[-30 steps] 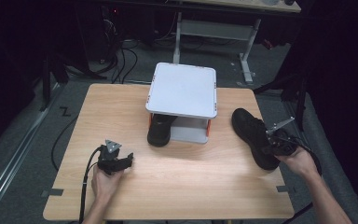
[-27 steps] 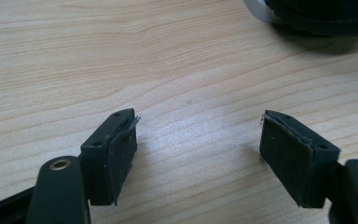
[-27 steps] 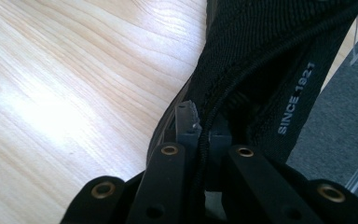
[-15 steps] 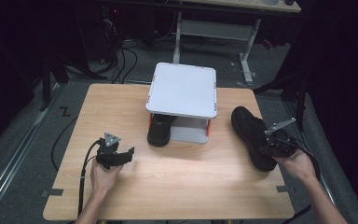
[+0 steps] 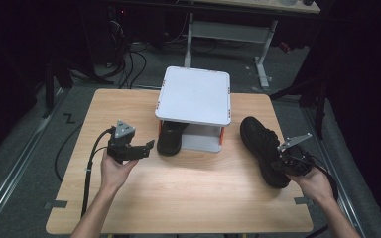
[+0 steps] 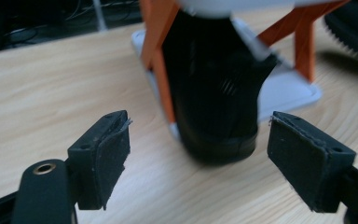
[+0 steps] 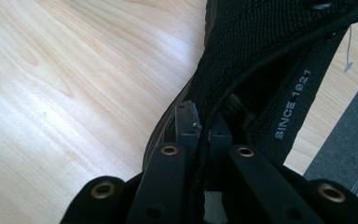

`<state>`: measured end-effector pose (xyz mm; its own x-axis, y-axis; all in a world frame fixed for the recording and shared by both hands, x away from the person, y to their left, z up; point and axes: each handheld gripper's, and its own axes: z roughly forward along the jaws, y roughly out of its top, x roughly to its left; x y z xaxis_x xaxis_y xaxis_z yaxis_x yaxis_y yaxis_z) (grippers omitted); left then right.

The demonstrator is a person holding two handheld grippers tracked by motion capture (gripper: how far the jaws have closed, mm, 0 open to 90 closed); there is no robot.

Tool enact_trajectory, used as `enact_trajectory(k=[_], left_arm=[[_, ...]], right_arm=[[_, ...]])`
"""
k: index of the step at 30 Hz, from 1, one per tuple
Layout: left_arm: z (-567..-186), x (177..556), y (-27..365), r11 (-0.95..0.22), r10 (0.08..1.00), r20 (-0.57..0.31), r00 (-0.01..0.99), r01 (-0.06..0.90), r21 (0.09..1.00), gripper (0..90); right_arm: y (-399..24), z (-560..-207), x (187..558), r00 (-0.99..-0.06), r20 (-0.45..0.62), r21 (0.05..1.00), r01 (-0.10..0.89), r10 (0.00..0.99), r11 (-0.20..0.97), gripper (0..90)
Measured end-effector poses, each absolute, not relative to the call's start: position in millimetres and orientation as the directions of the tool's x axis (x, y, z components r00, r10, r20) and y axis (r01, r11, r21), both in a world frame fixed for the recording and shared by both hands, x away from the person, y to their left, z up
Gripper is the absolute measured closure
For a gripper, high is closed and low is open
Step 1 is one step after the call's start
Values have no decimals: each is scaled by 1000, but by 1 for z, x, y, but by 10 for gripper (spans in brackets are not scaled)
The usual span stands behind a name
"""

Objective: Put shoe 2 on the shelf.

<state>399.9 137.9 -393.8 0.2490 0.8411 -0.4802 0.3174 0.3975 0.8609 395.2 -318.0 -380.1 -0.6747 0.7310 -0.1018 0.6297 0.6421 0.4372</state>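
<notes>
Lifting your left gripper (image 5: pixel 146 147) off the light wooden table (image 5: pixel 178 198), you have brought it up from where it sat low near the front edge a second ago, and it now points toward the black knit shoe (image 5: pixel 170 139) tucked under the white two-tier rack with orange posts (image 5: pixel 194 95). Its jaws have just been opening and stand spread wide with nothing between them; in the left gripper view that shoe's heel (image 6: pixel 216 116) sits framed between the two pads but well clear of them. That reads as a shoe already stowed on the lower shelf and let go.

Your right gripper (image 5: pixel 284 159) is pinched tight on the collar of the second black knit shoe (image 5: pixel 263 146), which lies on the table just to the right of the rack; the right gripper view shows the jaws pressed together on the fabric edge (image 7: pixel 214 112) beside the "SINCE 1921" lettering. It looks ready to follow its mate.
</notes>
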Motion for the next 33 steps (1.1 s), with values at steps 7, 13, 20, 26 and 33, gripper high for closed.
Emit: enact_trajectory(k=[7,13,20,26,33], left_arm=[[-367,419,119,396,830,-477,291,295,870,251],[-355,444,109,403,830,-485,274,305,863,245],[-350,467,105,417,839,-493,231,310,854,256],[-353,481,98,406,850,-484,208,329,853,265],[-358,490,95,425,844,-504,183,345,837,286]], right_arm=[[-312,-382,383,-691,-121,441,606,713,662,884],[-307,-384,376,-704,-125,439,593,699,675,884],[-303,-384,368,-721,-119,442,577,682,687,884],[-299,-382,358,-733,-121,445,562,669,697,884],[-291,-378,346,-753,-119,444,542,647,713,884]])
